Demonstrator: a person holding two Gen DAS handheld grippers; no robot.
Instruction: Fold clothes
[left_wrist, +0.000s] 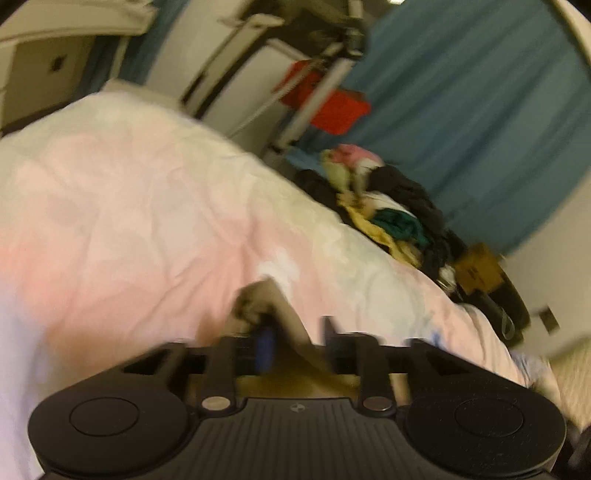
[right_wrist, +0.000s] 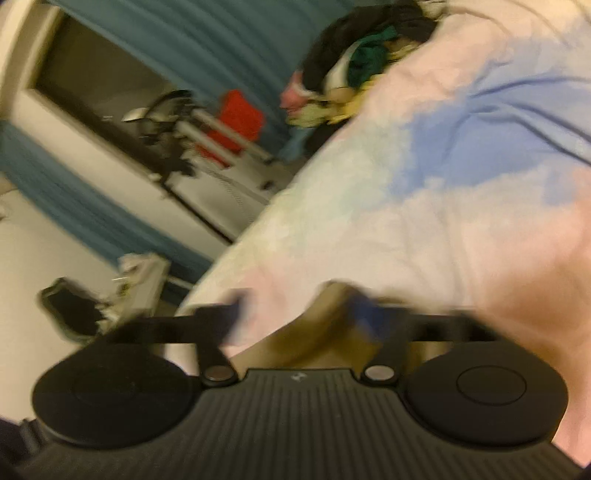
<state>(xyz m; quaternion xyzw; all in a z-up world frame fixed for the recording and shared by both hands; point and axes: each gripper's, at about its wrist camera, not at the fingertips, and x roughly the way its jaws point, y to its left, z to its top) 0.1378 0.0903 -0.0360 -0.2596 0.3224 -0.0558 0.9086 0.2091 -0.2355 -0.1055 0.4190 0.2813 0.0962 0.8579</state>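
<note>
Both views are motion-blurred. In the left wrist view my left gripper (left_wrist: 295, 332) holds a tan-brown piece of cloth (left_wrist: 269, 299) between its fingers, just above the pastel pink, white and blue bedcover (left_wrist: 129, 192). In the right wrist view my right gripper (right_wrist: 295, 314) has the same kind of tan-brown cloth (right_wrist: 325, 332) between its fingers, which stand fairly wide apart; whether they clamp it is unclear. A pile of mixed clothes (left_wrist: 391, 214) lies at the bed's far end and also shows in the right wrist view (right_wrist: 354, 62).
Teal curtains (left_wrist: 461, 110) hang behind the bed. A red item (left_wrist: 328, 99) and a metal stand (left_wrist: 314, 99) are by the wall. A brown box (left_wrist: 480, 269) sits by the pile. A small cluttered table (right_wrist: 140, 284) stands beside the bed.
</note>
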